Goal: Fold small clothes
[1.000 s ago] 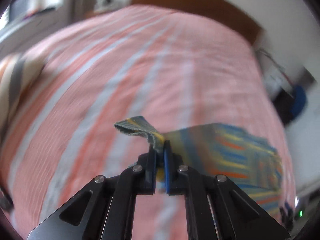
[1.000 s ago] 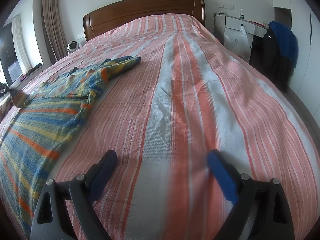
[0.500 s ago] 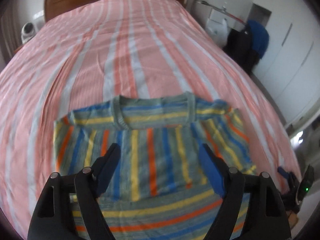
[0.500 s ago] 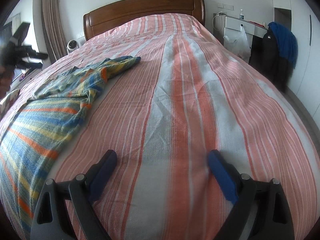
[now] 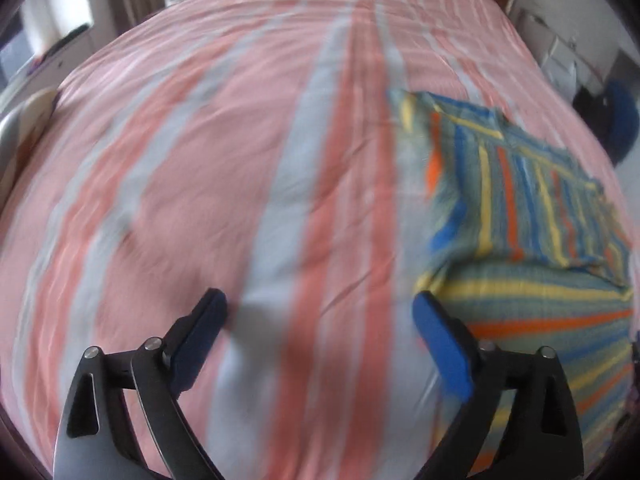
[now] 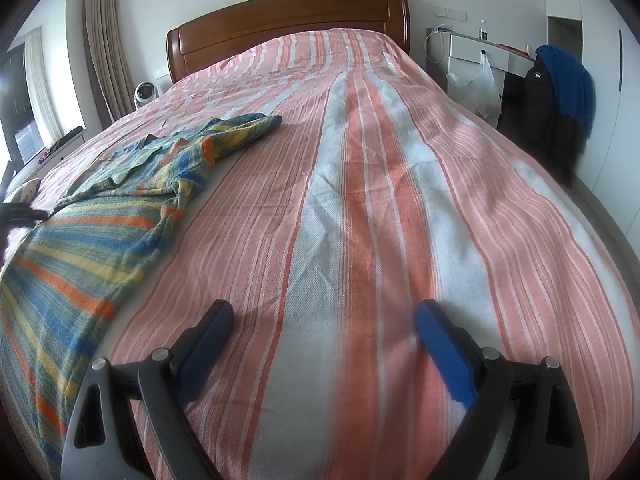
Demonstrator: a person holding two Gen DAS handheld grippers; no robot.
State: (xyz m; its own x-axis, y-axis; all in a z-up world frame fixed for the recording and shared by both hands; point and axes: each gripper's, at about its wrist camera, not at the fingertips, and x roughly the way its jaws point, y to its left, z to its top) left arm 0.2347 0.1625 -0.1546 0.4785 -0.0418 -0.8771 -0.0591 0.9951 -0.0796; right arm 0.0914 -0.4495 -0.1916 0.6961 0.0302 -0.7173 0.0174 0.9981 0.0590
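A small striped shirt (image 5: 532, 240), blue, yellow, orange and green, lies on the pink striped bedspread (image 5: 240, 160). Its upper part is folded over the lower part. In the left wrist view it is at the right, and my left gripper (image 5: 320, 312) is open and empty over bare bedspread just left of it. In the right wrist view the shirt (image 6: 100, 216) lies at the left. My right gripper (image 6: 324, 320) is open and empty above the bedspread (image 6: 380, 200), to the right of the shirt.
A wooden headboard (image 6: 288, 20) closes the far end of the bed. A white desk with a plastic bag (image 6: 476, 80) and a chair draped in dark and blue clothes (image 6: 560, 92) stand right of the bed. A small fan (image 6: 143, 94) and curtains are at the left.
My left gripper let go of the shirt's edge, opened, and swung left off the shirt to bare bedspread. The shirt's top now lies folded over. My right gripper has not moved.
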